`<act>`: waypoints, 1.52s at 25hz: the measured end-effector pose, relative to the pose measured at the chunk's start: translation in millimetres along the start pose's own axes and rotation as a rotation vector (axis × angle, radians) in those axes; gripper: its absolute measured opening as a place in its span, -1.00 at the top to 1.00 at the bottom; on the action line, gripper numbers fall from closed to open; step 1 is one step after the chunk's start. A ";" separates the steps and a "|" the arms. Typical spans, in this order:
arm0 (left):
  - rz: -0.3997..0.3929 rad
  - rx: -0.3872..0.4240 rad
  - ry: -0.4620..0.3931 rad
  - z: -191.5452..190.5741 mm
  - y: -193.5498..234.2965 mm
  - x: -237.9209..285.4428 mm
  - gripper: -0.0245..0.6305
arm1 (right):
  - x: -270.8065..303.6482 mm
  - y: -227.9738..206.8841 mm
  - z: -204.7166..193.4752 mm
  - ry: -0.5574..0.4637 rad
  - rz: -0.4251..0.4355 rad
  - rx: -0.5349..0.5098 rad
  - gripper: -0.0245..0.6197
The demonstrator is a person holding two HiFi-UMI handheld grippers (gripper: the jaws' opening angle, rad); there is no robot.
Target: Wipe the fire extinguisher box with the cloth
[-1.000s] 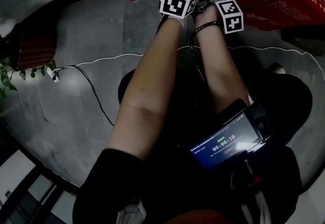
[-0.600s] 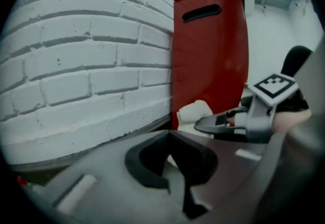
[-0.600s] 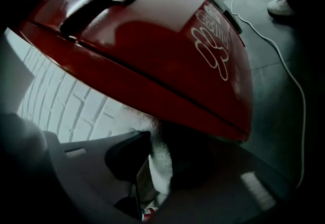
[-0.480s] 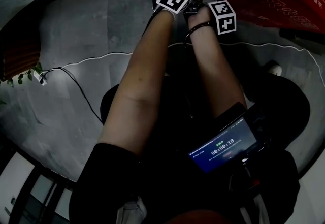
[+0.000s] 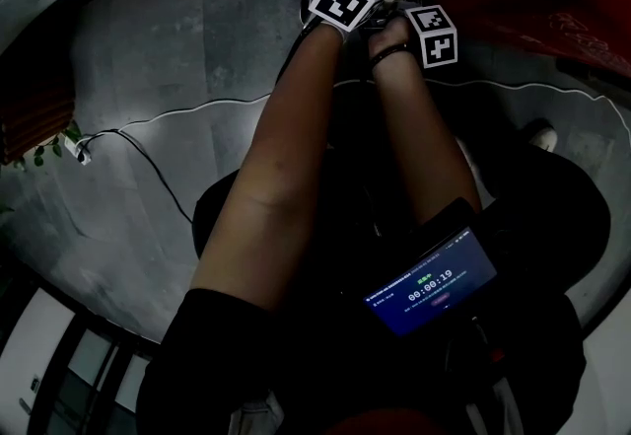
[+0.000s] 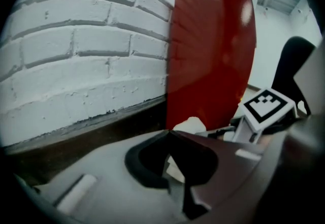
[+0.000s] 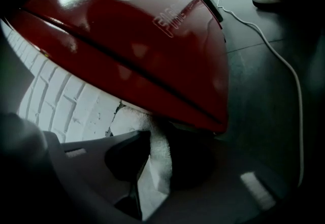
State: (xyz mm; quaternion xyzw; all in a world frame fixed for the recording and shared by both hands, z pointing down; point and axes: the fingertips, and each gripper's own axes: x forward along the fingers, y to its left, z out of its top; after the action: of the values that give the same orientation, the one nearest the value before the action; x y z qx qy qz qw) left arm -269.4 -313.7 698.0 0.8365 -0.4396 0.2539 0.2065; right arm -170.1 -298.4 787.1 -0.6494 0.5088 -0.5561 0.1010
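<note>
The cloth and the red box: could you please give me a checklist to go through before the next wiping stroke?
1. Grip: the right gripper is shut on the cloth: ok.
2. Contact: the cloth meets the lower edge of the red box: ok.
3. Second grip: the left gripper is shut, with white fabric at its tips: ok.
4. Hazard: the floor cable lies off to the side of the cloth: ok.
5. Which parts of the box are clean: cannot tell.
</note>
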 end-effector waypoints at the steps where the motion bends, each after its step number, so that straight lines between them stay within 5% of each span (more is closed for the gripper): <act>1: 0.002 0.004 0.004 -2.0 1.0 0.4 0.93 | 0.9 -7.4 -3.4 0.005 -0.016 0.003 0.60; 5: 0.007 -0.003 0.012 -4.3 3.0 -5.4 0.93 | 0.0 -36.6 -19.2 0.039 -0.068 0.000 0.62; 9: 0.022 -0.030 0.001 -0.7 7.1 -13.7 0.93 | -1.1 -23.2 -29.8 0.084 0.002 -0.050 0.62; 18: 0.127 -0.109 -0.065 24.2 21.2 -57.4 0.93 | -55.2 113.9 -38.9 0.155 0.381 -0.350 0.62; 26: 0.255 -0.127 -0.161 57.1 5.8 -112.7 0.93 | -129.2 175.4 -11.7 0.093 0.602 -0.674 0.62; 32: 0.330 -0.003 -0.230 105.1 -10.1 -182.1 0.93 | -203.6 234.3 -9.0 0.053 0.815 -0.819 0.61; 38: 0.388 0.038 -0.360 168.3 -42.7 -257.7 0.93 | -290.0 283.0 21.3 0.008 0.992 -0.922 0.61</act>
State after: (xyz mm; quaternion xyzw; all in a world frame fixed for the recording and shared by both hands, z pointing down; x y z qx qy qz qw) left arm -317.4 -224.4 404.3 0.7718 -0.6167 0.1440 0.0568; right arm -268.3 -214.1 402.5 -0.3136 0.9322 -0.1723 0.0548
